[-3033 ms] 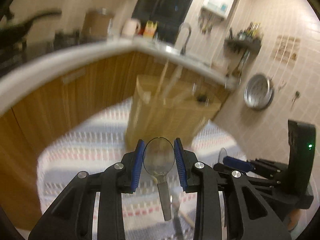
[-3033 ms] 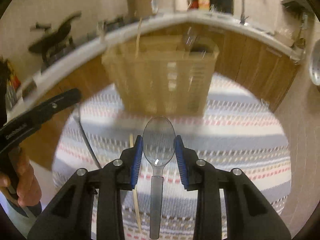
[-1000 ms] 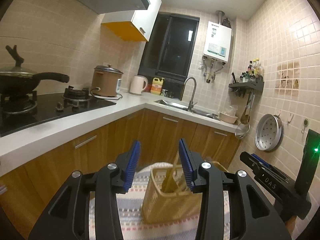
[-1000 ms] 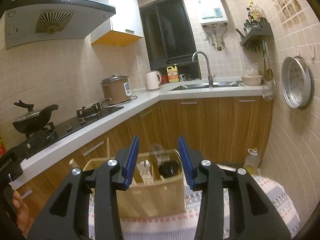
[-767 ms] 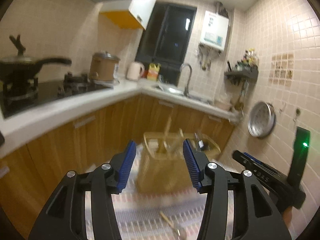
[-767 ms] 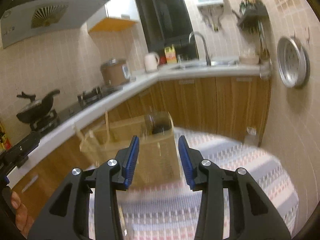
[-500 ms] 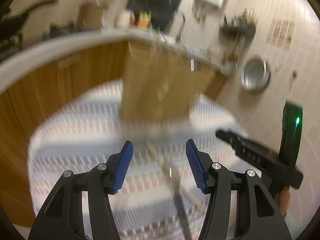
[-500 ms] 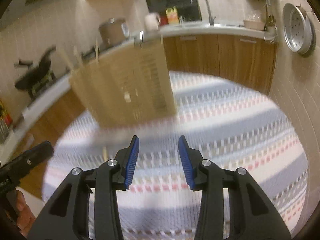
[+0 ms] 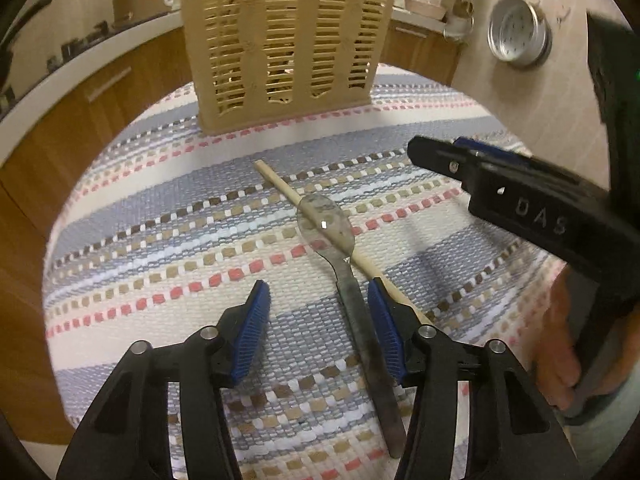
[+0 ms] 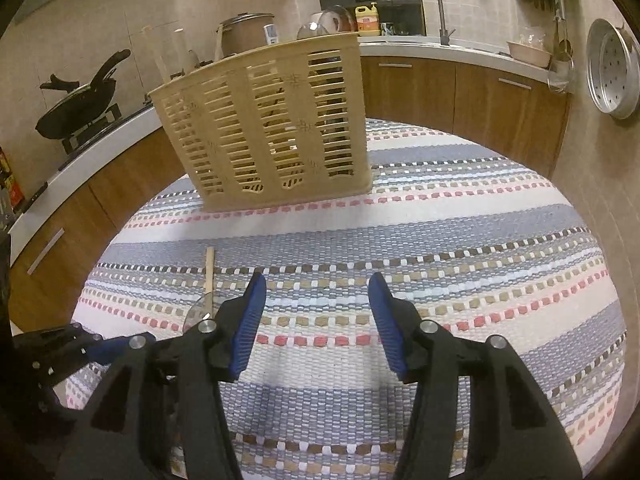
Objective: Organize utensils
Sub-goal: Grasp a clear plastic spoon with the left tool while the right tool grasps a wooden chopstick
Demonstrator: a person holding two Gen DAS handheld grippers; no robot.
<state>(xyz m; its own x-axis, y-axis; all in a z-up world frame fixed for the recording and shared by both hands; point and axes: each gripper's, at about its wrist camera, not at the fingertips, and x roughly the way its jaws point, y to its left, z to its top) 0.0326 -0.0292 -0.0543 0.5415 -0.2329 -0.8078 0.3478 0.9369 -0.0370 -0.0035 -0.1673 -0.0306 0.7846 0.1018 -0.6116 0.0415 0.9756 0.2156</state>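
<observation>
A clear plastic spoon point(image 9: 326, 220) lies on the striped cloth point(image 9: 168, 240), its bowl across a wooden chopstick point(image 9: 280, 186). My left gripper point(image 9: 318, 292) hangs low over the spoon's handle. Its jaws are closing, the handle lies between them beside the right pad, and neither pad presses on it. The tan slotted basket point(image 9: 286, 44) stands upright behind. My right gripper point(image 10: 316, 280) is opening over bare cloth with nothing between its fingers. In the right wrist view the basket point(image 10: 272, 132), chopstick point(image 10: 209, 270) and spoon bowl point(image 10: 202, 308) sit to the left.
The cloth covers a round table point(image 10: 500, 240) ringed by wooden cabinets point(image 10: 460, 96) and a white counter. A pan point(image 10: 80, 100), a rice cooker point(image 10: 246, 32) and a tap point(image 10: 434, 4) stand behind. A metal steamer tray point(image 10: 612, 68) hangs on the right wall. A hand point(image 9: 560, 344) holds the right gripper.
Three seconds ago each gripper was shut on a clear spoon; a second ago both were empty and raised. Both have since tipped down and sunk toward the cloth, the left over the lying spoon.
</observation>
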